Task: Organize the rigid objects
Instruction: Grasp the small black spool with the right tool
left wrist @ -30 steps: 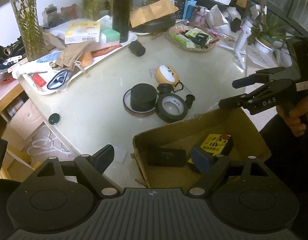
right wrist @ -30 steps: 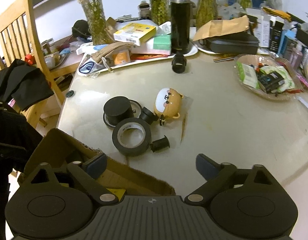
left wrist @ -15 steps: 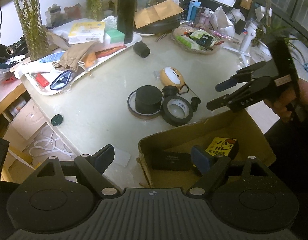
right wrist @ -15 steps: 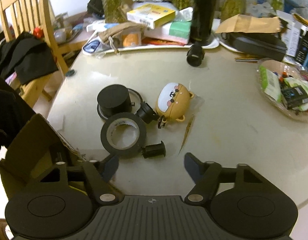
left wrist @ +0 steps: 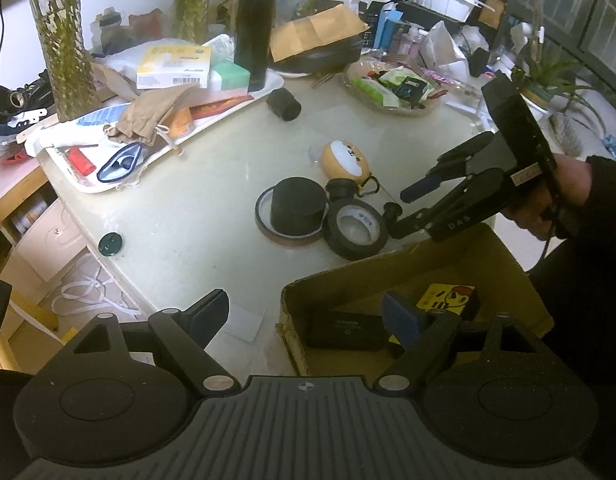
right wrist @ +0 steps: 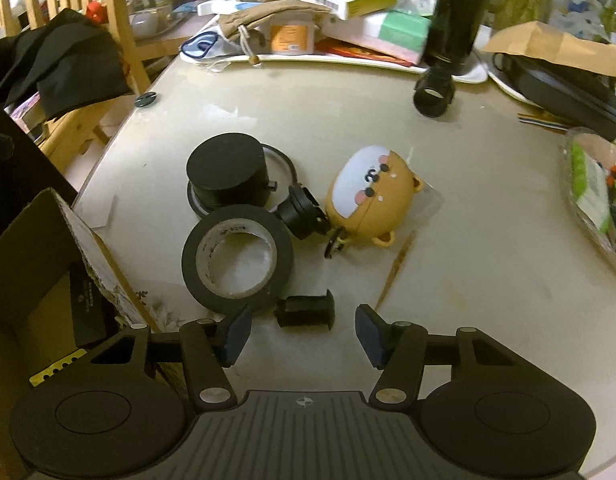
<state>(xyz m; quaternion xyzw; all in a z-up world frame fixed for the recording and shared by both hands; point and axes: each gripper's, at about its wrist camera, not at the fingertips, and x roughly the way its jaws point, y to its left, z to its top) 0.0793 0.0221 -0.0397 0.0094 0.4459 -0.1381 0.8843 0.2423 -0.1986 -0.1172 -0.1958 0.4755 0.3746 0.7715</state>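
1. Cluttered pale table [right wrist: 468,216] fills our view, with a cardboard box [left wrist: 504,256] at its near edge.
2. Our right gripper [right wrist: 304,334] has dropped toward a small black spool [right wrist: 306,311] just beside the tape roll [right wrist: 236,260]; its jaws have been closing, straddling the spool without pressing it.
3. Our left gripper [left wrist: 304,316] hangs spread and empty over the box.
4. Box contents are partly hidden.

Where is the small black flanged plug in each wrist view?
Left wrist: small black plug right of centre, at the right gripper tips.
Right wrist: plug low centre, between the narrowing jaws, untouched.
Shared landmark: black tape roll beside it.
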